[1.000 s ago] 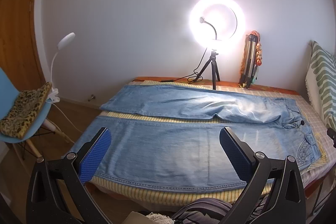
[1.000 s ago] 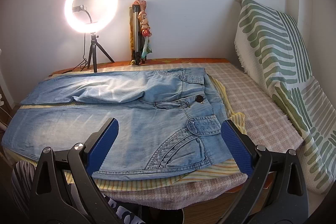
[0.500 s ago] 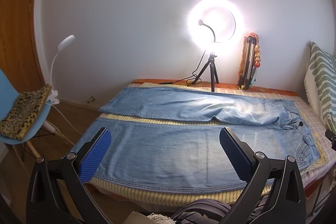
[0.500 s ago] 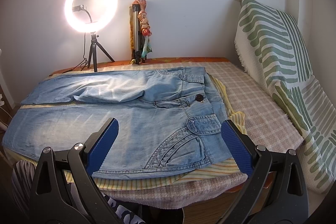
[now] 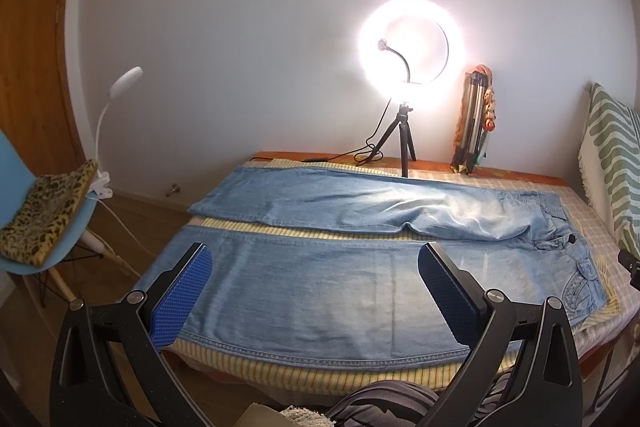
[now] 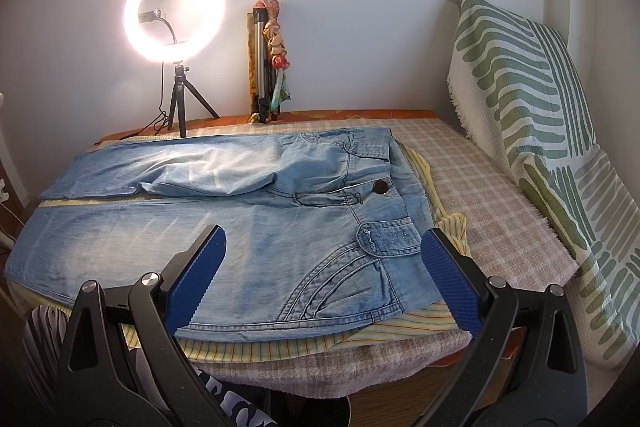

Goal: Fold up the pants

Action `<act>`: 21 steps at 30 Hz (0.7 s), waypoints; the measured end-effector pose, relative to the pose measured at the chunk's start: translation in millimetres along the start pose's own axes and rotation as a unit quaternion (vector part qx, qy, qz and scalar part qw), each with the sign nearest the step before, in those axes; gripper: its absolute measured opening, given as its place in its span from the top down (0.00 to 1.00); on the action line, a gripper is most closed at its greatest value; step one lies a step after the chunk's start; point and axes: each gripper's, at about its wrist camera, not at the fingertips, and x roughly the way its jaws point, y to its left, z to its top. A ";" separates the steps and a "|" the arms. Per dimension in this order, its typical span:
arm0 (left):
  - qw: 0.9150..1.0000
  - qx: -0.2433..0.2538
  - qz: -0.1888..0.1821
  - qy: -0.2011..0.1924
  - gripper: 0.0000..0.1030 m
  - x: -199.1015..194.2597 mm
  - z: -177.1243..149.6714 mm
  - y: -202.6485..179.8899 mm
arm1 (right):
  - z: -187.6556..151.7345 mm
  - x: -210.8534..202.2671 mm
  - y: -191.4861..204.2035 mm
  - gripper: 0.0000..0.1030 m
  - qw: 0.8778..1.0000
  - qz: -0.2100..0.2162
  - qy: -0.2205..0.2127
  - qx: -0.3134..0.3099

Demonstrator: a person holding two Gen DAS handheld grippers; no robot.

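Note:
Light blue jeans point(image 5: 340, 279) lie flat on the bed, both legs spread side by side, hems to the left and waist to the right. In the right wrist view the waist end of the jeans point(image 6: 280, 227) with a dark button point(image 6: 380, 187) faces me. My left gripper point(image 5: 314, 287) is open and empty, held above the near leg's front edge. My right gripper point(image 6: 322, 267) is open and empty, held above the near hip pocket.
A lit ring light on a tripod point(image 5: 408, 67) and a folded tripod point(image 5: 474, 123) stand at the wall behind the bed. A green-striped pillow point(image 6: 540, 107) leans at the right. A blue chair point(image 5: 40, 227) with a leopard cloth and a clip lamp point(image 5: 120, 99) stand left.
The left wrist view has shifted slightly, the bed now sitting a bit lower and further right. The right gripper has barely moved. Both stay open.

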 end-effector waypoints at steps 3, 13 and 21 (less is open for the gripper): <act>1.000 0.000 0.000 0.001 0.00 0.1 -0.7 0.5 | 0.1 0.1 0.1 0.03 1.000 0.000 0.001 0.000; 1.000 -0.001 -0.002 0.000 0.00 0.3 -0.2 0.1 | -2.1 1.6 -0.4 0.03 1.000 0.001 0.002 0.000; 1.000 -0.002 -0.004 -0.001 0.00 -0.9 0.7 2.2 | -2.1 1.0 -0.5 0.03 1.000 0.001 0.001 -0.001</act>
